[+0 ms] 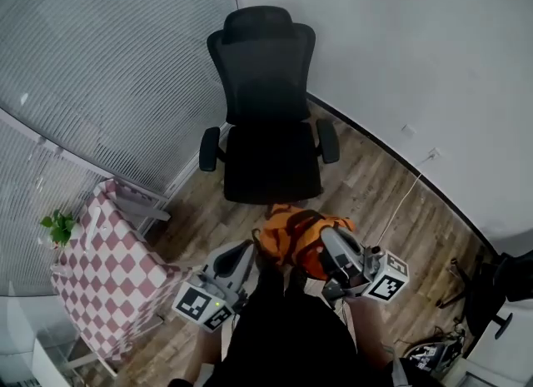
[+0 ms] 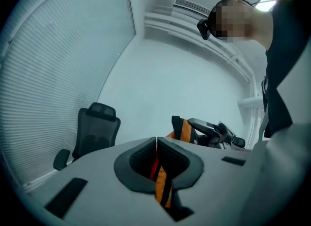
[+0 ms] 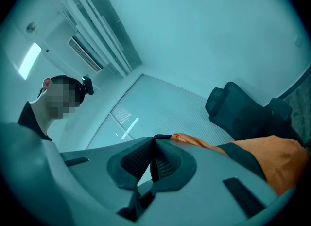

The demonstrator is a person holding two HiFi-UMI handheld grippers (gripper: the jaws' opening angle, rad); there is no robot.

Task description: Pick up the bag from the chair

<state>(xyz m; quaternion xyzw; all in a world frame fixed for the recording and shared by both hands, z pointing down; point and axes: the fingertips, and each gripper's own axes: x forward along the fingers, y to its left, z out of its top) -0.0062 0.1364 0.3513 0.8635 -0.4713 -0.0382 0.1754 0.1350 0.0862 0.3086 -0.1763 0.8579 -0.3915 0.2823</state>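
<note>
The orange and black bag [image 1: 293,240] hangs off the chair, close in front of the person, between the two grippers. My left gripper [image 1: 247,250] is shut on an orange and black strap [image 2: 160,181] of the bag, which runs between its jaws in the left gripper view. My right gripper [image 1: 328,237] is shut on the bag's black-edged top [image 3: 164,136], and the orange body [image 3: 269,157] hangs beside it. The black office chair [image 1: 268,119] stands behind with a bare seat; it also shows as the chair [image 2: 95,130] and the chair [image 3: 243,113] in the gripper views.
A small table with a red and white checked cloth [image 1: 112,273] stands at the left, with a green plant [image 1: 58,227] beside it. Window blinds [image 1: 100,61] line the left wall. A white cable [image 1: 401,202] runs down to the wood floor, and dark equipment [image 1: 491,294] stands at the right.
</note>
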